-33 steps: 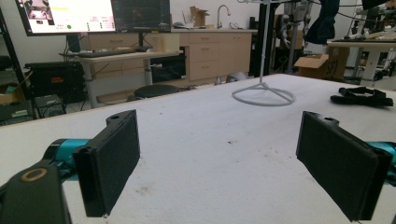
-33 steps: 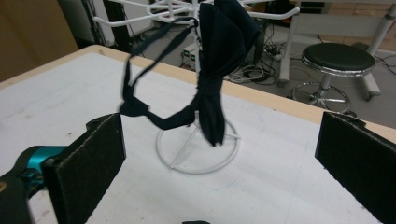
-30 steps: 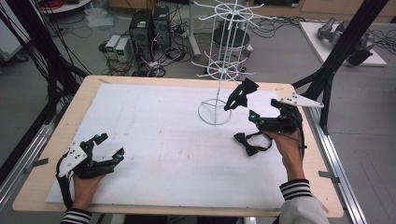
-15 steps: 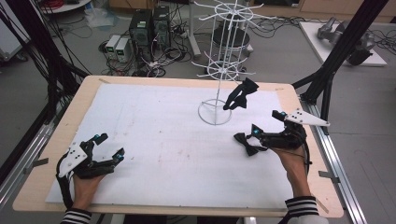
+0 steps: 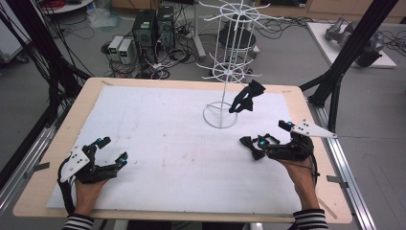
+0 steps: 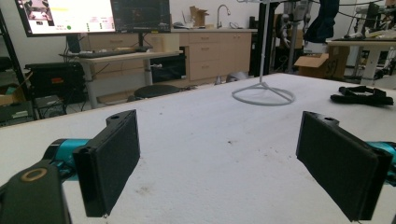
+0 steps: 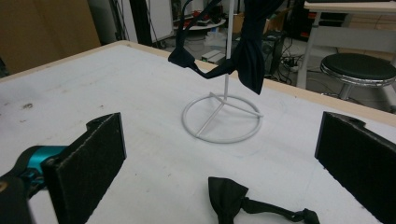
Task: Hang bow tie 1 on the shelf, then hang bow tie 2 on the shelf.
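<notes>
Now the right gripper (image 7: 219,172) hangs low over the white mat (image 5: 167,139), jaws spread wide, nothing between them. Just ahead of it, between the pads, lies 1 black bow tie (image 7: 233,198) flat on the mat, its strap trailing off to the right. Farther on stands the white wire rack (image 7: 222,116), and a 2nd bow tie (image 7: 247,51) hangs from it, probably hooked by its strap. Off at the near left corner, the left gripper (image 5: 103,155) rests open too. The risk: pinching only the wing, so the limp strap drags, or swinging into the light rack and tipping it.
</notes>
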`<state>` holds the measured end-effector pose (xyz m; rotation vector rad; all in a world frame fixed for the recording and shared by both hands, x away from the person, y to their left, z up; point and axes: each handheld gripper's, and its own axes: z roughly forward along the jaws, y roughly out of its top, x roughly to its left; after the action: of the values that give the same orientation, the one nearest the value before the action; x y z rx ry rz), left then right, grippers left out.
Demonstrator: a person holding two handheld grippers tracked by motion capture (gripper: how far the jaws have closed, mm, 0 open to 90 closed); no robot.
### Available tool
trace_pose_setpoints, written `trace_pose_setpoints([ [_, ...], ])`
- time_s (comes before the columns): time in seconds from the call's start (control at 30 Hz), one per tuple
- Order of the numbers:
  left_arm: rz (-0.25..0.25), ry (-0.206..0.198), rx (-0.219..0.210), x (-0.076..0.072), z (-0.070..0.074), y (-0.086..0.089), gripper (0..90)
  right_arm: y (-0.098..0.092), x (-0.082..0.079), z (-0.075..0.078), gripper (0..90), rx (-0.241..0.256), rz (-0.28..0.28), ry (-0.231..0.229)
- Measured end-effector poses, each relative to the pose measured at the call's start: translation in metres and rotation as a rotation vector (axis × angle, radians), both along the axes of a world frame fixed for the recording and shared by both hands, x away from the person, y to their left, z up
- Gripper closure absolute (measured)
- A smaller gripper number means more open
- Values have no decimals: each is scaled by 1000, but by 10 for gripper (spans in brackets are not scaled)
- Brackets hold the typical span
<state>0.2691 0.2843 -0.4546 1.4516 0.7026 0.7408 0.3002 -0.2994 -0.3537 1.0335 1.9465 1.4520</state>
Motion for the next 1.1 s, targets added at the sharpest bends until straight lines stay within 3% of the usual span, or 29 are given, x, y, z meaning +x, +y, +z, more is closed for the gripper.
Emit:
trace_pose_setpoints([
  [0.63, 1, 0, 1, 0, 0, 0, 139, 0, 3, -5, 10, -10, 2, 7],
  [0.97, 0, 1, 0, 0, 0, 0, 139, 1, 5, -4, 11, -8, 14, 31],
  [1.1, -2, 0, 0, 0, 0, 0, 139, 2, 8, -4, 11, -32, 34, 51],
])
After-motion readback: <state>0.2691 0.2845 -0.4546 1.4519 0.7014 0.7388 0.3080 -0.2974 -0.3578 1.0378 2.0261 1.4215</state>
